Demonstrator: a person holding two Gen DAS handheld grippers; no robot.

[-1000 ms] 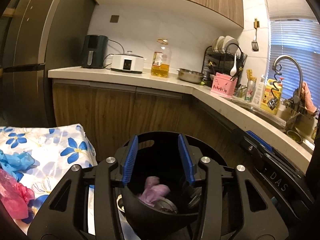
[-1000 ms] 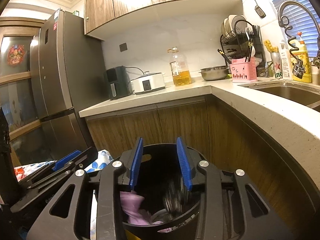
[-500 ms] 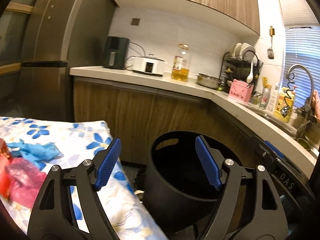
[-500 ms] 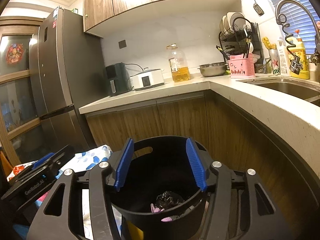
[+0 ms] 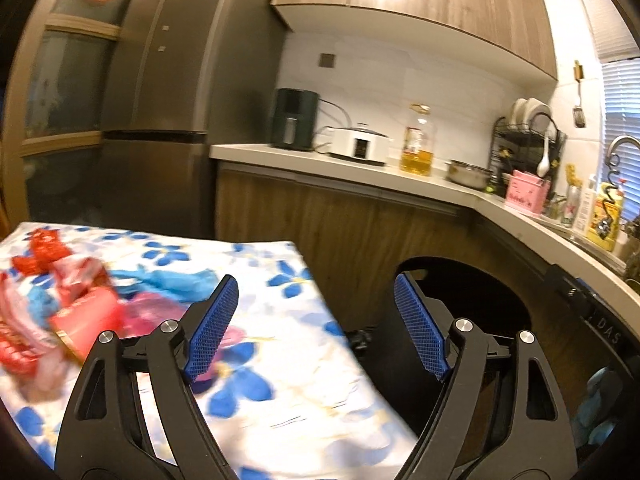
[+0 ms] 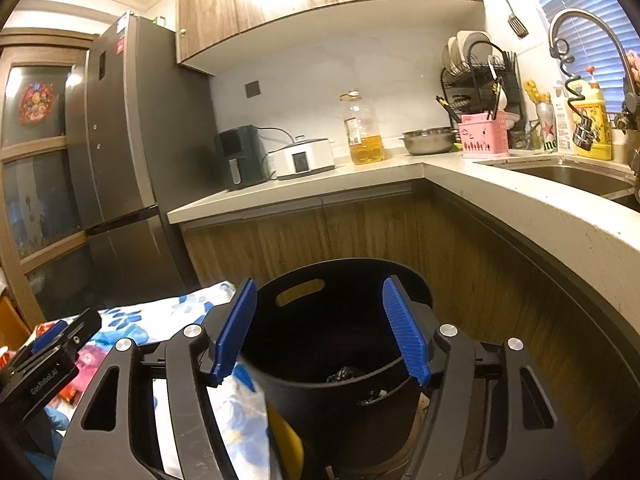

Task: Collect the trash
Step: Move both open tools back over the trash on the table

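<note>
The left tongs [image 5: 316, 320] are held wide apart with nothing between the bumpy blue pads, above a flowery cloth [image 5: 280, 380] where crinkly red and pink trash [image 5: 76, 320] is piled. The right tongs [image 6: 320, 328] are also spread and bare, over the round black bin [image 6: 340, 360], where dark scraps are seen.

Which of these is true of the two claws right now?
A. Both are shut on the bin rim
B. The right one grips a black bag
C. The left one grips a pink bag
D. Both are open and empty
D: the left claw gapes over the edge of the flowered cloth and the right claw gapes above the black bin, with nothing between either pair of blue pads.
</note>
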